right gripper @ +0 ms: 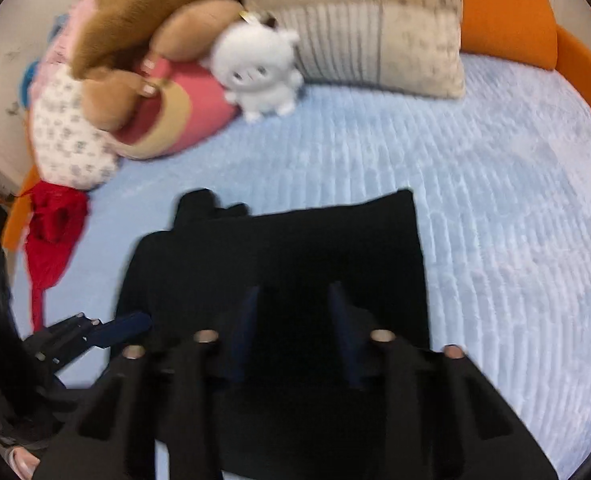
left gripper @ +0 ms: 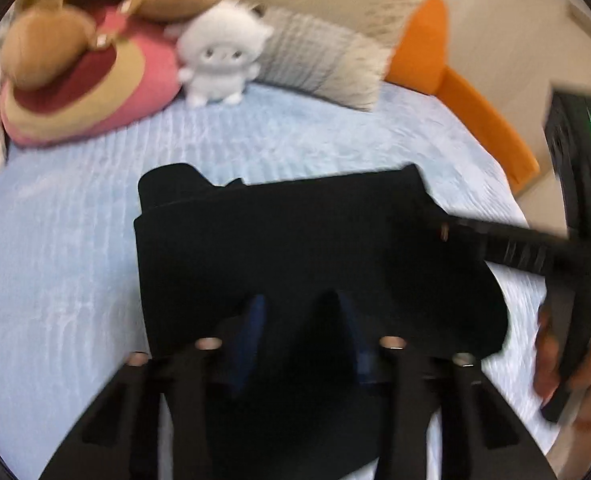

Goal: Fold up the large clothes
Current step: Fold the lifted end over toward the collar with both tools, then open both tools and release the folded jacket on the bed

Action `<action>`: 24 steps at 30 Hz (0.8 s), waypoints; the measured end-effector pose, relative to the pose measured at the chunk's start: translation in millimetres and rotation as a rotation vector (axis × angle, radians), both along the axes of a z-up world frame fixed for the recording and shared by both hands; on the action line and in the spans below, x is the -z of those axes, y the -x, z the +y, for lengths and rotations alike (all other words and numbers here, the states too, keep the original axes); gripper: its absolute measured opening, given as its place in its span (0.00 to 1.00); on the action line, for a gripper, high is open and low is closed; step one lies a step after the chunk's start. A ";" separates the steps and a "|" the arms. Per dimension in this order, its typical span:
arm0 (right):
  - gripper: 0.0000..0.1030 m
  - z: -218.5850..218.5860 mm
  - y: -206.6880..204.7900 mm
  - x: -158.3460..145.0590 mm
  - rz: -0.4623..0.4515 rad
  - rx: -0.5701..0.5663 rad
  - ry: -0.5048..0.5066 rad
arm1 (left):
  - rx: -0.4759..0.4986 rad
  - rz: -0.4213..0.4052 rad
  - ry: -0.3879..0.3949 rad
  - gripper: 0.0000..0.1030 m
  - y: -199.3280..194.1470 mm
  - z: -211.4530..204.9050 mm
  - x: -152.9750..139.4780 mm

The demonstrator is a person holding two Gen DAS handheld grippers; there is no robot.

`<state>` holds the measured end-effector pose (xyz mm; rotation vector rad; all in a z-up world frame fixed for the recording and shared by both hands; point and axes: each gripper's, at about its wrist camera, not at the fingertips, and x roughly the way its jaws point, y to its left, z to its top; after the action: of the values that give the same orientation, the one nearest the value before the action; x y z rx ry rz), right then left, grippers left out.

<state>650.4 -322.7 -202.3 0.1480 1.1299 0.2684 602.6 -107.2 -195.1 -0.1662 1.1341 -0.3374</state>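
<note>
A black garment (left gripper: 295, 240) lies folded into a rough rectangle on the light blue bed cover (left gripper: 75, 260). My left gripper (left gripper: 301, 320) is at its near edge. The blue pads (left gripper: 255, 320) stand a little apart, and black cloth fills the gap between them. My right gripper (right gripper: 295, 312) sits on the same garment (right gripper: 295, 248) near its front edge, also narrowed onto dark cloth. In the left wrist view the right gripper (left gripper: 455, 236) reaches in from the right, held by a hand (left gripper: 555, 360). The left gripper (right gripper: 127, 326) shows at the garment's left edge in the right wrist view.
Plush toys crowd the head of the bed: a pink and brown one (right gripper: 155, 92) and a white one (right gripper: 261, 72). Beige pillows (right gripper: 375, 40) lean on the orange bed frame (right gripper: 507, 12). A red garment (right gripper: 51, 232) lies at the left edge.
</note>
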 end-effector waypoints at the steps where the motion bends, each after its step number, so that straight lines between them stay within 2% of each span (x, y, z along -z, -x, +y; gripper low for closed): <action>1: 0.30 1.1 -4.9 7.5 0.006 0.007 0.004 | -0.008 0.013 0.003 0.23 -12.4 2.6 6.1; 2: 0.30 1.3 -11.7 17.9 0.012 0.019 0.003 | -0.018 0.019 -0.011 0.13 -22.6 5.4 11.9; 4: 0.30 -2.2 -21.8 35.3 0.032 0.042 -0.023 | -0.036 0.053 0.000 0.07 -37.8 12.5 26.8; 6: 0.30 -5.9 -28.6 49.9 0.032 0.060 -0.070 | -0.049 0.092 0.043 0.07 -48.6 20.5 43.1; 8: 0.31 -8.2 -32.7 56.5 0.034 0.081 -0.099 | -0.059 0.091 0.075 0.08 -53.1 26.2 52.8; 12: 0.34 -8.0 -28.5 44.0 0.002 0.078 -0.091 | -0.049 0.037 0.022 0.07 -49.2 17.3 41.6; 13: 0.35 -10.6 -20.8 32.4 -0.023 0.063 -0.099 | -0.045 0.014 0.014 0.08 -44.8 16.1 34.0; 15: 0.45 -21.1 6.1 4.7 -0.094 0.024 -0.129 | -0.044 -0.048 0.009 0.16 -27.5 18.3 13.6; 16: 0.46 -24.0 18.5 -4.8 -0.124 0.008 -0.101 | -0.051 -0.095 0.018 0.25 -11.6 21.8 0.8; 18: 0.49 -33.1 56.8 -21.2 -0.180 -0.028 -0.056 | -0.024 -0.164 0.021 0.26 21.4 22.9 -17.3; 22: 0.46 -44.1 106.0 -11.5 -0.181 -0.049 -0.031 | -0.012 -0.250 -0.041 0.26 65.7 14.0 -24.1; 24: 0.39 -46.0 118.0 0.1 -0.192 -0.038 0.007 | 0.012 -0.252 -0.058 0.24 74.8 7.4 -13.6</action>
<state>532.4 -368.8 -202.4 0.0921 0.9436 0.3063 527.8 -99.8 -181.5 -0.0632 0.8948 -0.3256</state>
